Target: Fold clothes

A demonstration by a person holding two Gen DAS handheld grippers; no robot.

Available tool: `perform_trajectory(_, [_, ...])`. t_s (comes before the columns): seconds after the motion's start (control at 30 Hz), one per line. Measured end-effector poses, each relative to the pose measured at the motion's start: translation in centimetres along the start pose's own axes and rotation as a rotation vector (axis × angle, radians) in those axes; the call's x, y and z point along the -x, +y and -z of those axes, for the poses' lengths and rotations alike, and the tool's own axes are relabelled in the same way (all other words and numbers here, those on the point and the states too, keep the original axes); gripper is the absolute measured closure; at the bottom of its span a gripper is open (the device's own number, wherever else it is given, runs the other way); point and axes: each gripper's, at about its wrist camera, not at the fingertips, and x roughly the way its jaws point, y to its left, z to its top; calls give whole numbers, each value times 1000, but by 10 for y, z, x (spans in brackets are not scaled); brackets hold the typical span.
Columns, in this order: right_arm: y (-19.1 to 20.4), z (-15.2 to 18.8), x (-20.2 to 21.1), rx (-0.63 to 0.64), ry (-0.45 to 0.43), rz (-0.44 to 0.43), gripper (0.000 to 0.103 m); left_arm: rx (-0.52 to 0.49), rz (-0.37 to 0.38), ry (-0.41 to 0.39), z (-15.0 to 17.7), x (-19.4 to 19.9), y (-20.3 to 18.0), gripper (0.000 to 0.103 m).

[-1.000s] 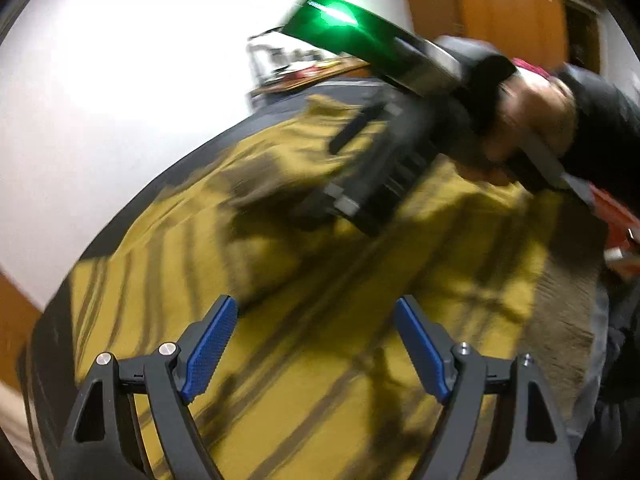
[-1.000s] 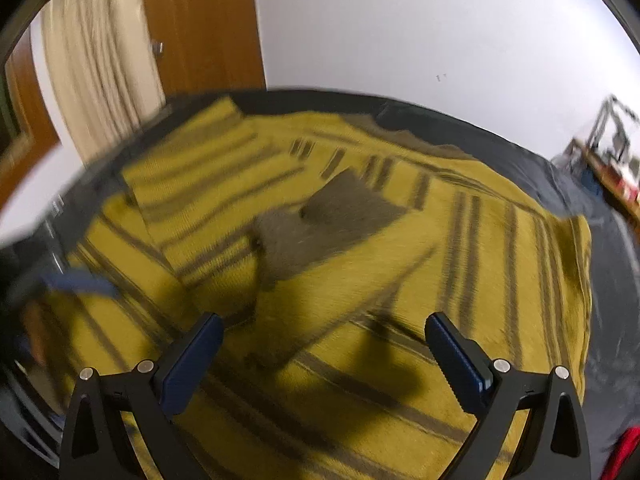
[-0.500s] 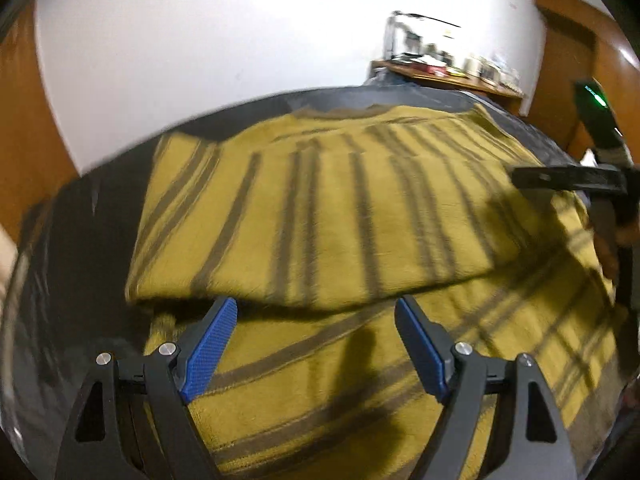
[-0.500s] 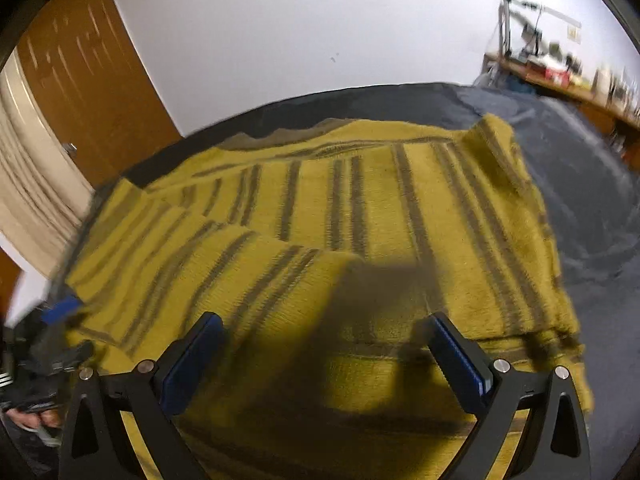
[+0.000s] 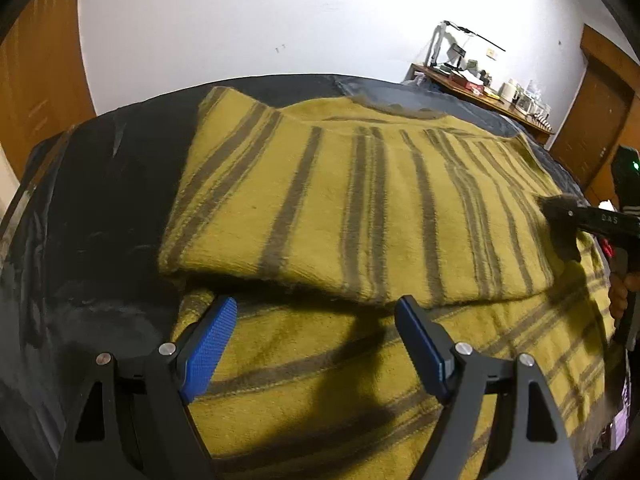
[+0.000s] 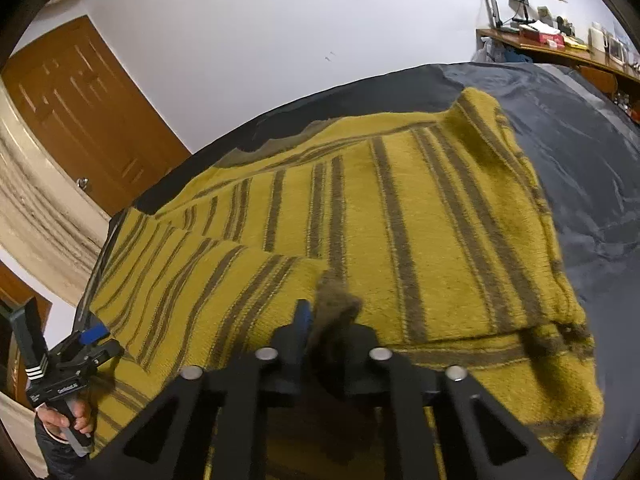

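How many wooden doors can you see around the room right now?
2 for sure. One brown door stands left of the bed, by the curtain. Another door is at the far right, past the cluttered shelf. The brown panel at the left view's left edge may be that first door.

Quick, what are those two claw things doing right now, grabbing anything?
Left gripper: jaws open, holding nothing, above the yellow striped sweater.
Right gripper: jaws shut on the sweater's grey cuff.

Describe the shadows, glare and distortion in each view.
Left wrist: fisheye curves the bed's edge; the open left gripper throws a dark shadow on the blanket; the wall glares. Right wrist: dark corners; the right gripper, shut on the blanket, shades the cloth below.
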Motion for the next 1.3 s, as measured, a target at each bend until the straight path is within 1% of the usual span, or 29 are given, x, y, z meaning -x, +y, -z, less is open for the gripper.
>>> perform_trajectory(0.1, [12,-10,12,53,-53,22,94,20,-10,-26,-8,10,6,19])
perform_trajectory(0.3, [39,-32,37,170,-166,70,94,121,80,-72,-34,27,21,19])
perform_trajectory(0.47, [61,-50,57,268,-261,109,95,141,96,-88,-47,29,19,19])
perform_trajectory(0.6, [79,-74,66,338,-360,207,95,143,112,-84,-48,23,13,19])
perform_trajectory(0.67, [82,-84,66,355,-396,239,95,149,119,-87,-49,19,10,19])
perform_trajectory(0.73, [85,-94,65,372,-430,269,95,146,106,-74,-49,9,6,19])
perform_trajectory(0.8, [80,-101,54,369,-421,293,95,141,91,-43,-47,-2,3,19])
perform_trajectory(0.97, [41,-98,6,336,-301,358,95,115,48,38,-36,-28,-3,19])
perform_trajectory(1.07, [14,-90,-17,302,-233,385,94,100,36,44,-34,-30,-5,19])
perform_trajectory(1.2, [-13,-86,-37,266,-103,355,93,75,16,47,-32,-31,-7,19])
perform_trajectory(1.23, [-18,-85,-40,258,-75,352,91,70,11,49,-31,-30,-8,19])
perform_trajectory(1.3, [-28,-84,-35,227,-64,332,90,60,2,52,-30,-28,-9,19])
